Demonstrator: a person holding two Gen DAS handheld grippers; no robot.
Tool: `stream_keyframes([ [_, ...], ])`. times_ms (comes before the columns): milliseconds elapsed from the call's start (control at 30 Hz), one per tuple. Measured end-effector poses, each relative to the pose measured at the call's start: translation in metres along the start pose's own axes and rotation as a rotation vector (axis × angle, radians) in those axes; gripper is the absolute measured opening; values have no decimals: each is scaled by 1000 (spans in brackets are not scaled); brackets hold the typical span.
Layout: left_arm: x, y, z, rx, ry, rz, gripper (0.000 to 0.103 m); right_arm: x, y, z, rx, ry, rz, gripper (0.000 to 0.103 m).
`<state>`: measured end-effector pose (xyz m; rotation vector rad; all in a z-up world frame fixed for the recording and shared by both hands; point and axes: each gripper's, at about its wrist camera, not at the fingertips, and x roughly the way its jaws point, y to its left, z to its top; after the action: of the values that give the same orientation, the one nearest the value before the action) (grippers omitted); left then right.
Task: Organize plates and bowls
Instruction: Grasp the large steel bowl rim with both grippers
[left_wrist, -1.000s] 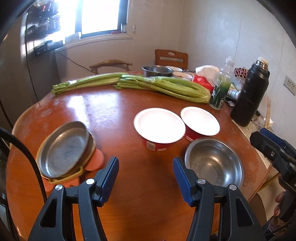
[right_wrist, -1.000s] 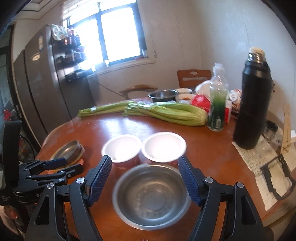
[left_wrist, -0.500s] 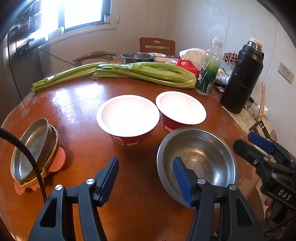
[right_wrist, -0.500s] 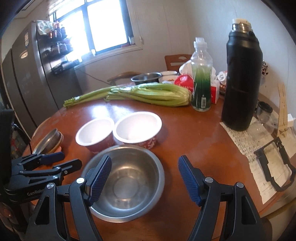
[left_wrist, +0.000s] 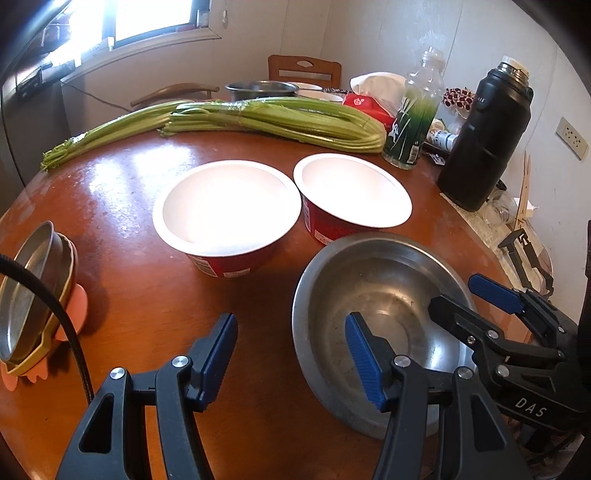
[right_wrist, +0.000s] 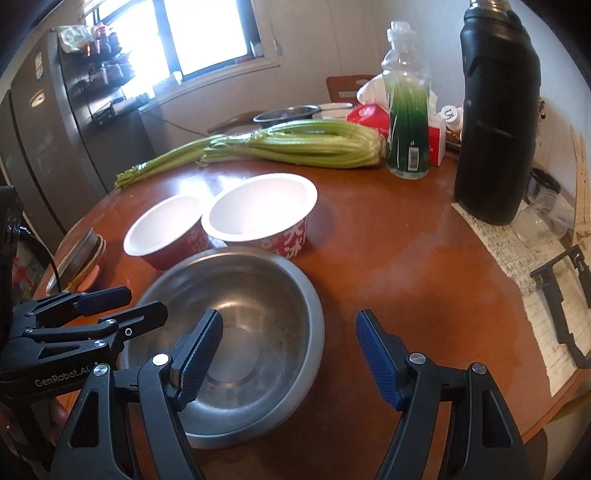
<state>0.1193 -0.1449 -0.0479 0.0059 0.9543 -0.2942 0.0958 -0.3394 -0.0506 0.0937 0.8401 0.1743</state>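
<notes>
In the left wrist view, the left claw (left_wrist: 288, 350) is seen released, its jaws spread wide and nothing between them. The steel bowl (left_wrist: 380, 325) sits on the desk (left_wrist: 147, 288) just ahead of it, the left rim of the bowl lying between the two blue pads while the right pad hangs over the basin. Two red paper bowls (left_wrist: 227, 214) with white interiors stand beyond the claw, touching or nearly touching each other. Off to the left of the claw a stack of shallow metal plates (left_wrist: 29, 291) rests on a pink mat. The right claw (left_wrist: 476, 299) is seen over the far rim of the steel bowl, also spread.

In the right wrist view, the right claw (right_wrist: 290, 354) is shown released — its left pad is over the basin, its right pad over bare desk, so the right rim of the bowl lies between them. The left claw (right_wrist: 122, 306) is seen at the bowl's opposite side.

The steel bowl is judged stiff, fairly light and slippery: thin polished metal with a rolled rim. A pinch across the rim wall — one pad inside, one outside — is judged the surest hold, though sliding or tipping on the smooth surface is to be expected. The paper bowls are judged very light and crushable, so a gentle grip at the rim is called for.
</notes>
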Motion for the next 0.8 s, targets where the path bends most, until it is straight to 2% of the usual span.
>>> stream_keyframes([
  [433, 11, -4, 0, 6, 16, -7, 60, 14, 5, -4, -10, 30, 11, 76],
  [633, 14, -5, 0, 4, 26, -26, 60, 15, 5, -6, -4, 32, 28, 60],
  [800, 18, -7, -1, -1, 36, -39, 60, 18, 6, -8, -10, 43, 45, 52],
])
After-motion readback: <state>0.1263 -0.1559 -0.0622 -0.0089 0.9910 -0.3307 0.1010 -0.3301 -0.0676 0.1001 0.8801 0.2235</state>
